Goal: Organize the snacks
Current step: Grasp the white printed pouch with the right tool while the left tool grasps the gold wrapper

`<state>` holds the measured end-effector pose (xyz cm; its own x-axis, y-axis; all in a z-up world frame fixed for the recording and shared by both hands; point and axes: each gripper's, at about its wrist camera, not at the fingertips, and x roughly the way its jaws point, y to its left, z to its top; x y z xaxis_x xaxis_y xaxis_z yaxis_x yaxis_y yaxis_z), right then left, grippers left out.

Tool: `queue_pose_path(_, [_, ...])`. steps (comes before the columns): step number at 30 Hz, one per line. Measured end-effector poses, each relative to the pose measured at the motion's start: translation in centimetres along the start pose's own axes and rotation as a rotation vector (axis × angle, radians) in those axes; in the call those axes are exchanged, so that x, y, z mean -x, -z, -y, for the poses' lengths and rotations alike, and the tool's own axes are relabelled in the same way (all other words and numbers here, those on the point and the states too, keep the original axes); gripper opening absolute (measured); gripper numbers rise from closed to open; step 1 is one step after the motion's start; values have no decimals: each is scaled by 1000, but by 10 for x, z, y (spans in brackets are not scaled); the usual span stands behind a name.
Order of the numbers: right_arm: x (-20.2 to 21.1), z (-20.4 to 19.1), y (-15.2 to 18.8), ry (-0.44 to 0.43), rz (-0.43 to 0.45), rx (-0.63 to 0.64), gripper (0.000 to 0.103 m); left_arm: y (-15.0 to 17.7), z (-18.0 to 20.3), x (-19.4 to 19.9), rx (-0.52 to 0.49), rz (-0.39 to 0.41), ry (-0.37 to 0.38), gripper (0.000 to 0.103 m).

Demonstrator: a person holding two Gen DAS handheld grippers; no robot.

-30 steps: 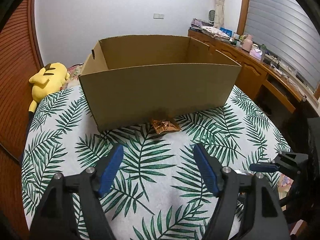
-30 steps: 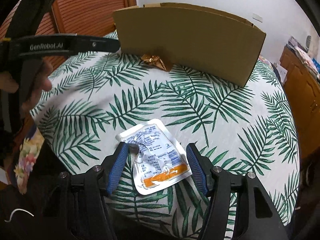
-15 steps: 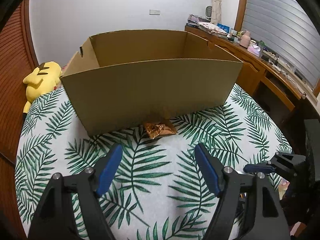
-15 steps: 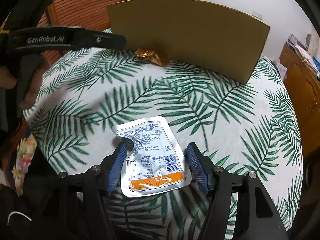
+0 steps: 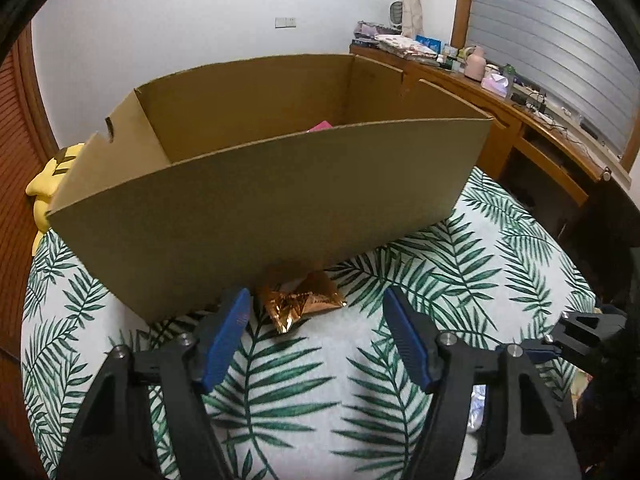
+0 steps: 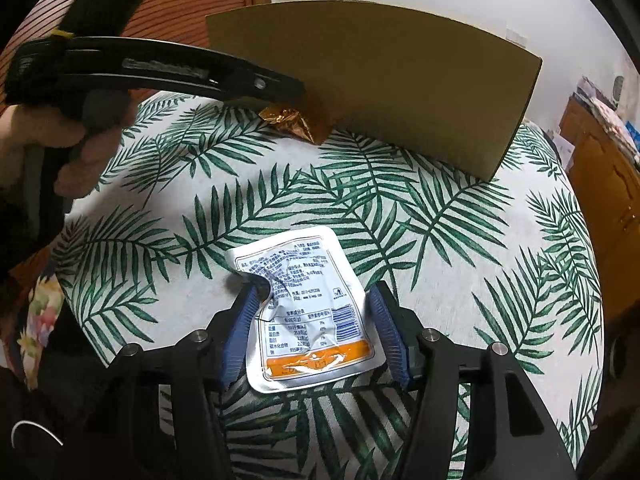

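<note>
A crumpled copper foil snack [image 5: 300,303] lies on the leaf-print tablecloth against the front wall of an open cardboard box [image 5: 260,200]. My left gripper [image 5: 316,304] is open, its blue fingers either side of the foil snack, just short of it. A pink packet [image 5: 320,126] shows inside the box. In the right wrist view a white pouch with an orange band [image 6: 306,312] lies flat on the table. My right gripper [image 6: 312,304] is open with its fingers flanking the pouch. The foil snack [image 6: 296,122] and box [image 6: 380,88] lie far ahead, with the left gripper's arm [image 6: 180,74] above.
A yellow plush toy [image 5: 48,176] sits behind the box on the left. A wooden desk [image 5: 520,120] with clutter stands at the right. The round table's edge [image 6: 592,320] curves close on the right. The right gripper shows at the left wrist view's right edge [image 5: 580,332].
My left gripper has moved forward toward the box until its fingers flank the foil snack. My right gripper has edged forward around the white pouch and narrowed a little.
</note>
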<state>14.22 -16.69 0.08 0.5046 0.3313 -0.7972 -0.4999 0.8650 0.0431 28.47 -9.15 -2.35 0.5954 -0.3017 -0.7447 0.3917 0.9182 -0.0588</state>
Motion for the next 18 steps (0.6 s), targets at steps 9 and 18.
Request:
queue_pose_path(9, [0,0,3,4,35,-1,59,1,-3,-30,39,-54,-44,63])
queue_pose_path(18, [1,-1,4,4,43,7,61,5,-4,-39,51,-61,-71,38])
